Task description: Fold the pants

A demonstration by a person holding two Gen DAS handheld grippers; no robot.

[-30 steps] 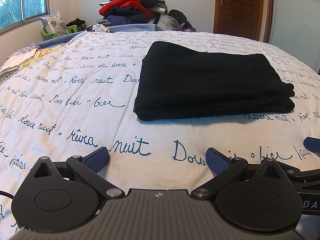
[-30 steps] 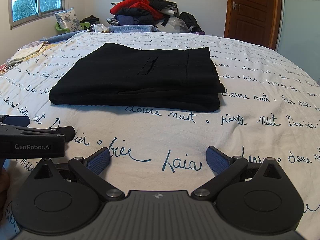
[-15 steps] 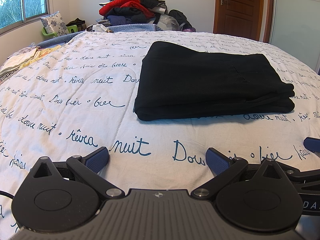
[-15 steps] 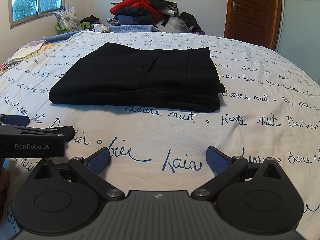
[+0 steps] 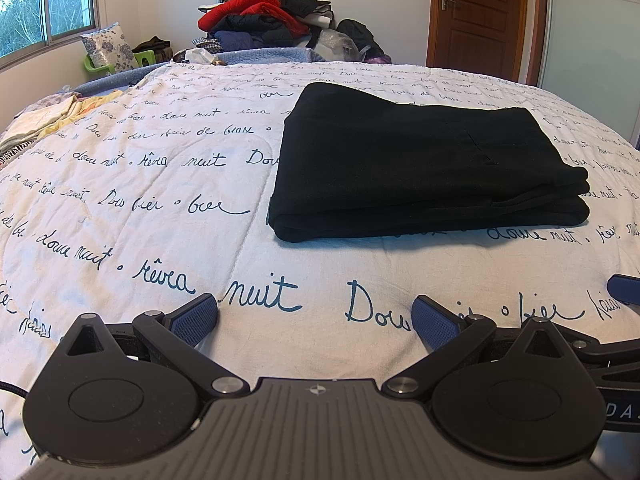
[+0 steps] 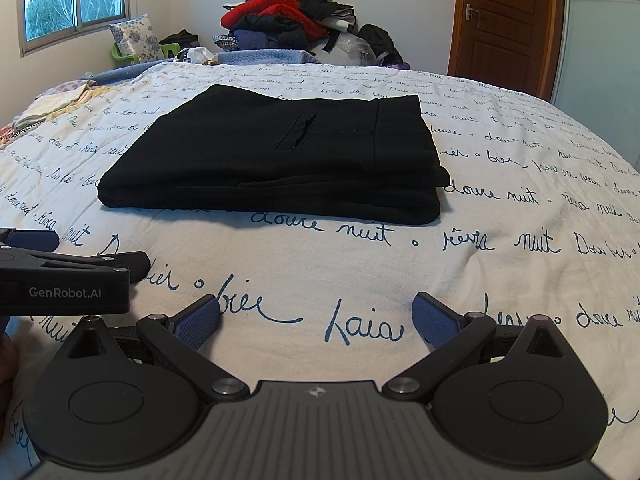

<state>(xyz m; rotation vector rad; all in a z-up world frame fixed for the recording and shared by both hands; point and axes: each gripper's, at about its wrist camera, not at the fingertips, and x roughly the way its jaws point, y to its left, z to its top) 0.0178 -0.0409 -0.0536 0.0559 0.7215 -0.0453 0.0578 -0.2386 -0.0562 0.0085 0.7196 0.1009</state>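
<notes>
Black pants (image 5: 420,160) lie folded into a flat rectangular stack on the white bedspread (image 5: 140,208), right of centre in the left wrist view. In the right wrist view the same pants (image 6: 280,156) lie ahead, slightly left of centre, a pocket slit showing on top. My left gripper (image 5: 316,316) hovers near the bed's front, open, nothing between its blue pads, well short of the pants. My right gripper (image 6: 316,316) is likewise open and empty, short of the pants. The left gripper's body (image 6: 64,280) shows at the left edge of the right wrist view.
A heap of red and dark clothes (image 5: 264,16) sits beyond the far end of the bed. Folded light fabrics (image 5: 48,120) lie at the bed's left edge under a window (image 5: 44,4). A wooden door (image 5: 480,16) stands at the back right. A floral pillow (image 6: 136,38) leans near the window.
</notes>
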